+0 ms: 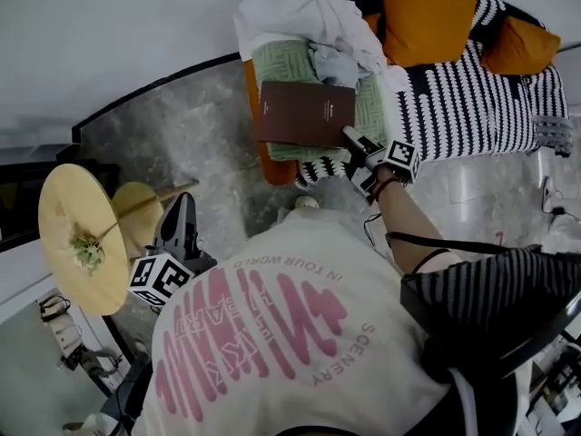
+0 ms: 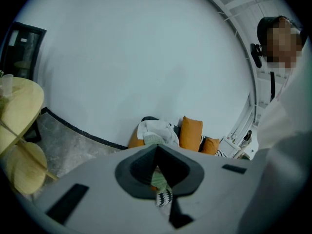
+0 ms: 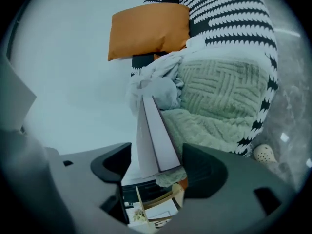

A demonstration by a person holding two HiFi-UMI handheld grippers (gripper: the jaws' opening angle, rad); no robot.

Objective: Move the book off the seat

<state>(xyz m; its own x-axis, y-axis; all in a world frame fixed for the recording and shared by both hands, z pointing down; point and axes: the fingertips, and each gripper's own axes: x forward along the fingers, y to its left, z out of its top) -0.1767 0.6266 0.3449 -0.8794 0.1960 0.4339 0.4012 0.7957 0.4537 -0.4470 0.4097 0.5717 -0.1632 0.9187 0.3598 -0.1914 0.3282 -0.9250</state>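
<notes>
The brown book (image 1: 306, 113) lay flat on the green cushion (image 1: 289, 62) at the end of the striped seat (image 1: 463, 89). The right gripper (image 3: 158, 167) was at its near corner, jaws spread wide, the book's edge between them but not pinched. The left gripper (image 1: 180, 209) hung back over the floor, jaws together and empty.

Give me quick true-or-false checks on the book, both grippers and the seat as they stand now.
1. The book lies on the green blanket. True.
2. The right gripper is clamped shut on the book. False: its jaws stand apart, with the book's edge between them.
3. The left gripper holds the book. False: it is beside the round table, jaws together and empty.
4. An orange cushion sits on the striped seat. True.
</notes>
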